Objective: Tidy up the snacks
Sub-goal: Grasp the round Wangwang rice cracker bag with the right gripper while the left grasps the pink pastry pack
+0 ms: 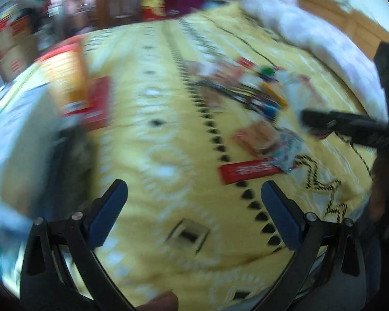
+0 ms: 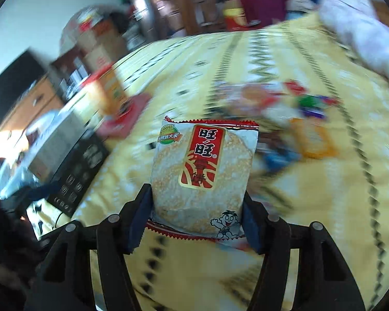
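Note:
My right gripper (image 2: 197, 207) is shut on a white rice cracker packet (image 2: 202, 171) with a red label, held upright above the yellow bedspread (image 2: 324, 207); both blue pads press its sides. A blurred pile of mixed snack packets (image 2: 285, 103) lies further back on the bed. My left gripper (image 1: 194, 194) hangs open over the bedspread (image 1: 155, 142) with nothing between its blue fingers (image 1: 111, 207). Ahead of it lie a long red bar (image 1: 249, 171), a reddish packet (image 1: 259, 134) and the snack pile (image 1: 246, 88). The black body of the other tool (image 1: 350, 127) reaches in from the right.
A tall orange box (image 1: 67, 77) stands on a flat red packet (image 1: 98, 103) at the left. A black box with icons (image 2: 75, 171) sits at the bed's left edge. White bedding (image 1: 311, 26) is heaped at the back right. Cluttered furniture lines the far wall.

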`<state>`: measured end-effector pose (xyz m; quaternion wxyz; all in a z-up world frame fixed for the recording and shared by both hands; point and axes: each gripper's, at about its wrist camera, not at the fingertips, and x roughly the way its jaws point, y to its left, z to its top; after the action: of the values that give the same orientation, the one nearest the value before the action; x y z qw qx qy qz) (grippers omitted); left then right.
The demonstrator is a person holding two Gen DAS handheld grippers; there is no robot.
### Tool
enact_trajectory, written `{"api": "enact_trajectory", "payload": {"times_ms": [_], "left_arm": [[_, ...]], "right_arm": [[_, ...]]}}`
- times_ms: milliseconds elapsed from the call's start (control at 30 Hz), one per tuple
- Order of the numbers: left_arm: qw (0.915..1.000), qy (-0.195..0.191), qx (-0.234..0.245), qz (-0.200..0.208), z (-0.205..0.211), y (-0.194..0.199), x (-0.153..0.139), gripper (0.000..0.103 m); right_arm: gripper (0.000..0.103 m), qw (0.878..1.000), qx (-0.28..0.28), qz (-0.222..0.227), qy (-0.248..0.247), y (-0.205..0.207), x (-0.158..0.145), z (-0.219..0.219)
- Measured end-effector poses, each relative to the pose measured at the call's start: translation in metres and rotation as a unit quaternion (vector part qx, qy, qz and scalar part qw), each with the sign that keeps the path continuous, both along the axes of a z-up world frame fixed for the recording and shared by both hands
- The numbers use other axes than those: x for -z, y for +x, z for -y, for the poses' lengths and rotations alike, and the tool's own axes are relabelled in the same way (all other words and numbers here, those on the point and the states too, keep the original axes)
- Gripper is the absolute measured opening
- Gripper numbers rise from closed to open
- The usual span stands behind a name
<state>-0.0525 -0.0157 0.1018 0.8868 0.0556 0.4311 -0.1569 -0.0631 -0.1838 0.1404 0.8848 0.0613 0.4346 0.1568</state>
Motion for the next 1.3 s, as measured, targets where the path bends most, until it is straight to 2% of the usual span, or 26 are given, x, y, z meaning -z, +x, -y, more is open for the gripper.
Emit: {"api": "enact_trajectory", "payload": {"times_ms": [133,233,367,433,567,700,767,867,967,1000,1033,1067,1133,1233,1267,1300], "left_arm": [[0.9951,-0.008,0.095,-0.026,0.045,0.038,0.017,0.103],[0.9878,0.021,0.153,-0.021,0.081,0.058,0.036,0.103],[0.9826,0.058,0.175,-0.023,0.102,0.076,0.058,0.103],[0.9807,0.053,0.185,-0.034,0.101,0.081,0.062,0.103],[0.9807,0.053,0.186,-0.032,0.100,0.088,0.060,0.103],[0.9762,0.060,0.207,-0.027,0.109,0.090,0.064,0.103],[0.9776,0.055,0.201,-0.034,0.112,0.096,0.070,0.103],[0.9825,0.052,0.176,-0.034,0.108,0.099,0.068,0.079],[0.9869,0.047,0.154,-0.013,0.103,0.090,0.053,0.069],[0.9884,0.042,0.146,-0.004,0.100,0.086,0.046,0.058],[0.9897,0.034,0.139,0.008,0.096,0.082,0.036,0.038],[0.9913,0.029,0.127,0.017,0.092,0.079,0.025,0.009],[0.9939,0.009,0.104,0.035,0.081,0.072,0.001,0.009],[0.9942,0.003,0.099,0.042,0.065,0.065,-0.012,0.010],[0.9946,0.001,0.099,0.031,0.057,0.065,-0.010,0.015],[0.9954,-0.001,0.094,0.016,0.049,0.067,-0.007,0.038]], "right_arm": [[0.066,0.998,0.061,-0.013,0.017,-0.014,0.001,0.072],[0.066,0.996,0.080,-0.014,0.030,-0.023,0.005,0.094],[0.066,0.996,0.082,-0.012,0.044,-0.025,0.011,0.106],[0.066,0.995,0.081,-0.011,0.049,-0.025,0.012,0.110],[0.067,0.995,0.082,-0.009,0.056,-0.018,0.016,0.116],[0.067,0.994,0.084,-0.014,0.062,-0.013,0.024,0.117],[0.067,0.994,0.086,-0.016,0.063,-0.014,0.025,0.115],[0.067,0.995,0.084,-0.016,0.059,-0.015,0.025,0.112],[0.067,0.995,0.083,-0.013,0.058,-0.017,0.023,0.110],[0.067,0.995,0.082,-0.011,0.057,-0.017,0.021,0.110],[0.067,0.995,0.082,-0.008,0.057,-0.017,0.020,0.109],[0.067,0.995,0.081,-0.005,0.058,-0.017,0.017,0.107],[0.067,0.995,0.077,0.002,0.057,-0.018,0.010,0.102],[0.067,0.996,0.073,0.015,0.047,-0.019,-0.001,0.095],[0.067,0.996,0.072,0.017,0.051,-0.020,-0.004,0.093],[0.067,0.996,0.072,0.019,0.050,-0.022,-0.007,0.091]]}}
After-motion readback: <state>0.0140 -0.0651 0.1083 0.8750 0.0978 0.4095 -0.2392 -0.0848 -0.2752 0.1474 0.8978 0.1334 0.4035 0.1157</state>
